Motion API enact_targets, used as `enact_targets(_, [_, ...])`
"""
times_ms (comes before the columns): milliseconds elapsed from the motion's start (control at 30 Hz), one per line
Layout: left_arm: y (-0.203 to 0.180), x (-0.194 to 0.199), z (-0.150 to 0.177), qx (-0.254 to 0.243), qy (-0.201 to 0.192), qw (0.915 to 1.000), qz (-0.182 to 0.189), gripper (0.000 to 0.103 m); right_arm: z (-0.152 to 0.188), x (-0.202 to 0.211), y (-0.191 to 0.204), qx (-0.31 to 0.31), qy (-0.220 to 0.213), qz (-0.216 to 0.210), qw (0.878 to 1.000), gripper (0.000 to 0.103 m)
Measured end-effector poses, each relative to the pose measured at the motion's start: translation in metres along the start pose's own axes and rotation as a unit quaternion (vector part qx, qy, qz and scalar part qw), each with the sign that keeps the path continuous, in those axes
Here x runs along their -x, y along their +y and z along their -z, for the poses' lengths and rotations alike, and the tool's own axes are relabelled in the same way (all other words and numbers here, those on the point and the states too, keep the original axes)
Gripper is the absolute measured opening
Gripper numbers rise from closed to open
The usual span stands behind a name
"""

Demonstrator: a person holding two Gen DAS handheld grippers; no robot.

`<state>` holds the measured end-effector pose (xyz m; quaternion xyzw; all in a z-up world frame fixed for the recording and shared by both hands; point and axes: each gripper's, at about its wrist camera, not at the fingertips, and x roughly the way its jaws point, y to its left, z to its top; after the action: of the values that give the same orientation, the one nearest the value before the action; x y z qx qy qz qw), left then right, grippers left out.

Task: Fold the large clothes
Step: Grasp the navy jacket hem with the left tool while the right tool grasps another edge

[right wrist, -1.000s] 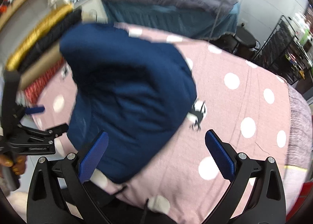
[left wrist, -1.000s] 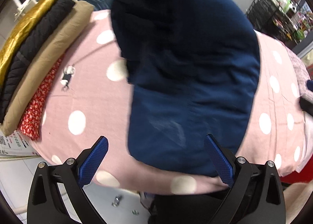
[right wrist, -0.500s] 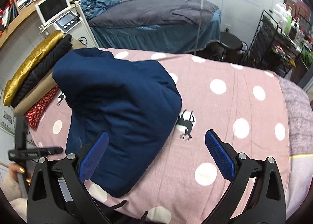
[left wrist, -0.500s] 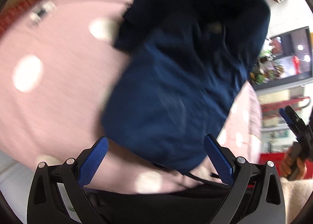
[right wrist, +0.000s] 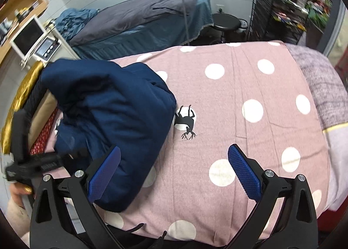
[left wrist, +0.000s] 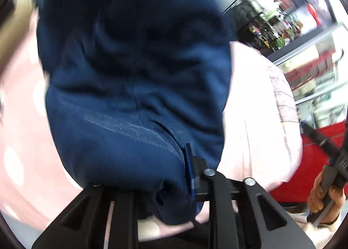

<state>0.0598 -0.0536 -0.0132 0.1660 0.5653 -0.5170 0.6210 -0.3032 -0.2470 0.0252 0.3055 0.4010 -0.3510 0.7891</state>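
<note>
A bulky navy padded jacket (right wrist: 113,105) lay bunched in soft, puffy folds on the left side of the pink polka-dot bedsheet (right wrist: 239,88). The left tool (left wrist: 187,168) was clamped on its near hem; the right tool (right wrist: 174,170) hovered with fingers spread apart.

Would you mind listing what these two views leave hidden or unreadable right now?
- Left wrist view: the left gripper has one finger buried under the navy jacket; only one blue pad shows.
- Left wrist view: the shelves behind are smeared by motion blur.
- Right wrist view: the clothes stack is mostly covered by the jacket.
- Right wrist view: the bedspread is cut off at its near edge by the right gripper.
</note>
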Motion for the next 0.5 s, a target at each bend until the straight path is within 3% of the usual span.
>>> enact_targets(167, [-0.031,0.079,-0.095,-0.028,-0.118,0.9925,-0.009,0.013,-0.002,-0.010,-0.001,0.007,-0.004,-0.009,1.000,0.097])
enact_targets(267, [-0.038,0.108,-0.152,-0.041,-0.160,0.9859,-0.026,0.013,-0.004,-0.022,0.010,0.019,0.006,-0.048,0.999,0.097])
enact_targets(400, [-0.038,0.094,-0.202,-0.054,-0.124,0.9896,-0.049,0.012,0.000,-0.046,0.045,0.033,0.035,-0.135,0.990,0.097])
enact_targets(500, [-0.034,0.071,-0.212,-0.068,-0.082,0.9929,-0.053,0.012,0.009,-0.070,0.078,0.033,0.064,-0.191,0.979,0.097])
